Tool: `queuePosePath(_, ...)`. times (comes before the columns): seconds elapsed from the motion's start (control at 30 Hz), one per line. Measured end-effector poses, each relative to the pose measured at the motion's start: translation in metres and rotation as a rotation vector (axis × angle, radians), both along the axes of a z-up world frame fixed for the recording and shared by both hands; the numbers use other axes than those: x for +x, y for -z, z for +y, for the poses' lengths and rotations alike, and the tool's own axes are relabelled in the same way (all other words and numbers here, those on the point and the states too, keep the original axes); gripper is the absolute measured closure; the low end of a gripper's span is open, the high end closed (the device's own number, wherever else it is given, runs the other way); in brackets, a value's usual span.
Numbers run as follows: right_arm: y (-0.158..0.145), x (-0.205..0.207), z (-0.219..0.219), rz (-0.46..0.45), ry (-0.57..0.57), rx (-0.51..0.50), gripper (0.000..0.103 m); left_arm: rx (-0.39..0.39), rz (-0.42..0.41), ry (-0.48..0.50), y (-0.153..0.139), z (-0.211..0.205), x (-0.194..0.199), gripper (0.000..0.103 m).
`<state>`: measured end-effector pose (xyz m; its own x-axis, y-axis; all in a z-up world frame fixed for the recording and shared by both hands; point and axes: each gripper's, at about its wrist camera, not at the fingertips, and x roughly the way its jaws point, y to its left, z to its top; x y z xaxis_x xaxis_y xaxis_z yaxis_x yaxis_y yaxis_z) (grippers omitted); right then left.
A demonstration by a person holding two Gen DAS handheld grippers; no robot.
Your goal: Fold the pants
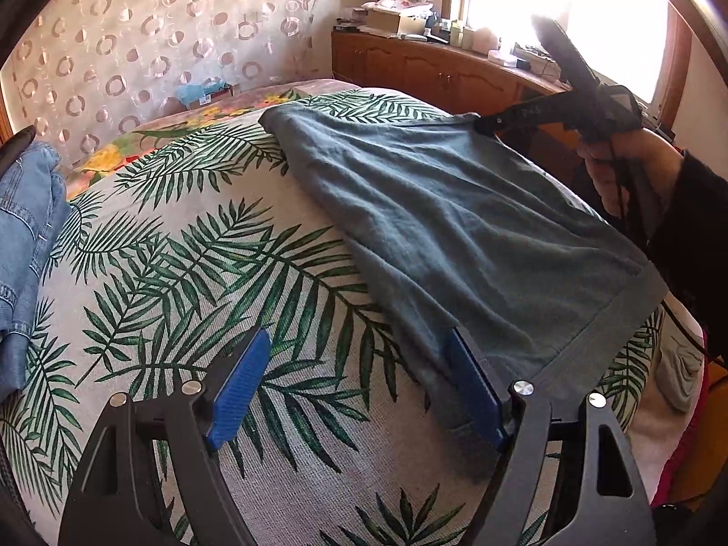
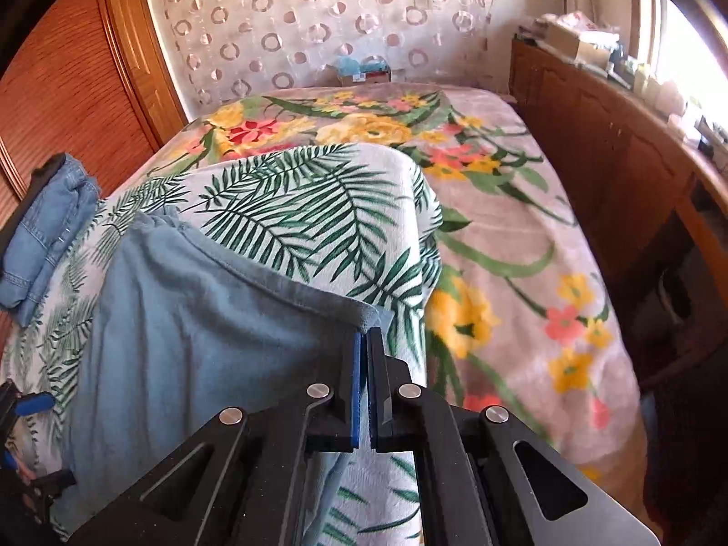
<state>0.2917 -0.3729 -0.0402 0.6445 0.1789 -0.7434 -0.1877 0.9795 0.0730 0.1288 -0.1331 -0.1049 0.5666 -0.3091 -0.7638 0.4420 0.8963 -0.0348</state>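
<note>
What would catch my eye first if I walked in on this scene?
Probably the grey-blue pants spread over a palm-leaf cover on the bed, with the right gripper pinching one corner, jaws shut on the hem. The left gripper sits at the near end, jaws wide open. Folded jeans lie off to the left edge.

Home bedroom, bed with floral blanket, wooden sideboard
</note>
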Motion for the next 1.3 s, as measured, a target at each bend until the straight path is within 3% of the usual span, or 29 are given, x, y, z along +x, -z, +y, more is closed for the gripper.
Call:
queuePosePath(0.2, 0.0, 0.001, 0.003, -0.016, 0.043, -0.025, 0.101, -0.017, 0.011, 0.0, 0.002, 0.003, 0.001, 0.023)
queuePosePath(0.3, -0.003, -0.007, 0.005, -0.029, 0.044, -0.041, 0.094, -0.021, 0.015, 0.0, 0.002, 0.004, 0.001, 0.023)
queuePosePath(0.5, -0.014, -0.062, 0.004, -0.068, -0.003, -0.014, 0.081, -0.021, 0.015, -0.001, 0.003, 0.005, 0.003, 0.023)
queuePosePath(0.87, 0.012, -0.16, 0.02, -0.07, -0.075, -0.042, 0.08, -0.014, 0.01, -0.003, 0.002, 0.003, 0.001, 0.022)
queuePosePath(1.0, 0.02, -0.171, 0.02, -0.037, -0.017, -0.116, 0.08, -0.009, 0.008, -0.004, 0.003, 0.002, -0.001, 0.022)
queuePosePath(1.3, 0.019, -0.179, 0.018, -0.058, -0.021, -0.031, 0.08, -0.014, 0.014, -0.006, 0.002, 0.003, 0.0, 0.022)
